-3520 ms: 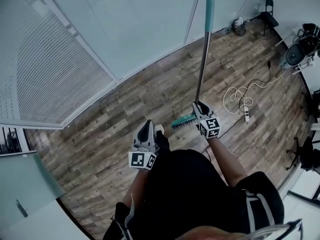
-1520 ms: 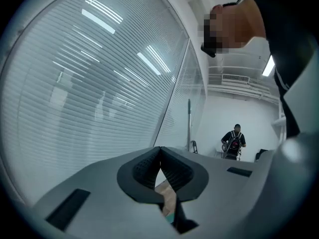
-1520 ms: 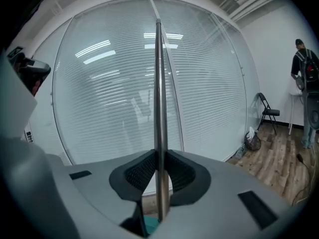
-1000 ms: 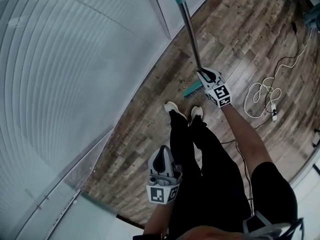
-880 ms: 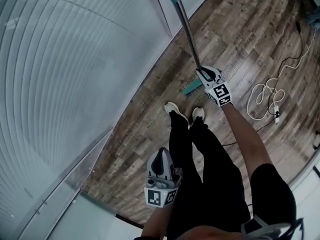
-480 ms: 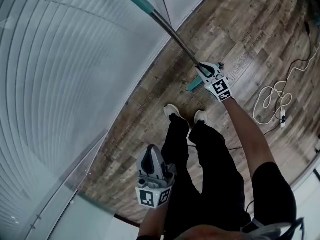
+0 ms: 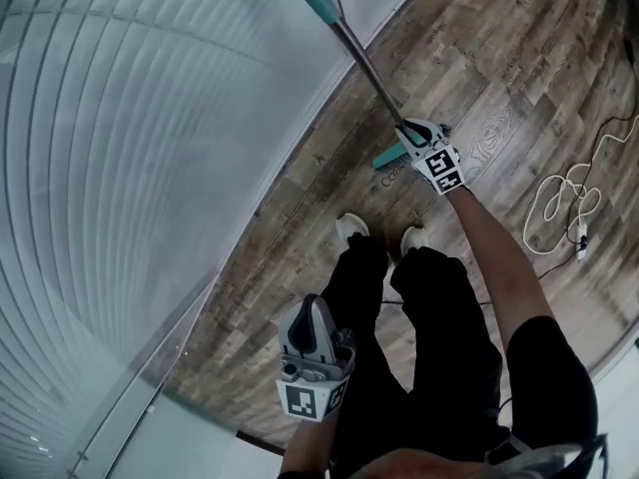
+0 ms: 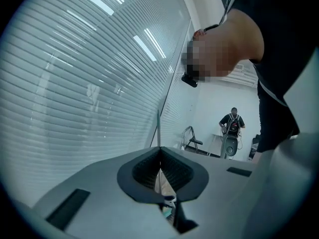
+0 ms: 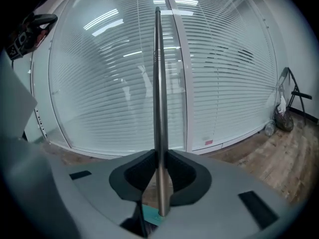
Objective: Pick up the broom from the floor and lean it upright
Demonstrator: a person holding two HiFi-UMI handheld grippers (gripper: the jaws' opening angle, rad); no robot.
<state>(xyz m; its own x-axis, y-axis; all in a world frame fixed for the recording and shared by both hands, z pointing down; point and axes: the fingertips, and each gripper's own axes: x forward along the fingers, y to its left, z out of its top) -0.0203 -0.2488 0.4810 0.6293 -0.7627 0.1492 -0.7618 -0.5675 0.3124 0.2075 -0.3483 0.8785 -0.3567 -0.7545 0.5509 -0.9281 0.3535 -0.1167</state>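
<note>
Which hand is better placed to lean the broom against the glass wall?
Right. The right tool clamps the broom beside the glass wall; the left tool is shut, empty, by the legs.

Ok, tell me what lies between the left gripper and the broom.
Head view: the person's legs and white shoes, then bare wooden floor, lie between the left gripper and the broom.

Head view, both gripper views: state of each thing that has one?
broom: standing tilted, pole clamped in the right gripper
right gripper: shut on the broom pole
left gripper: shut, empty
blinds: lowered
cable: lying in loose loops
</note>
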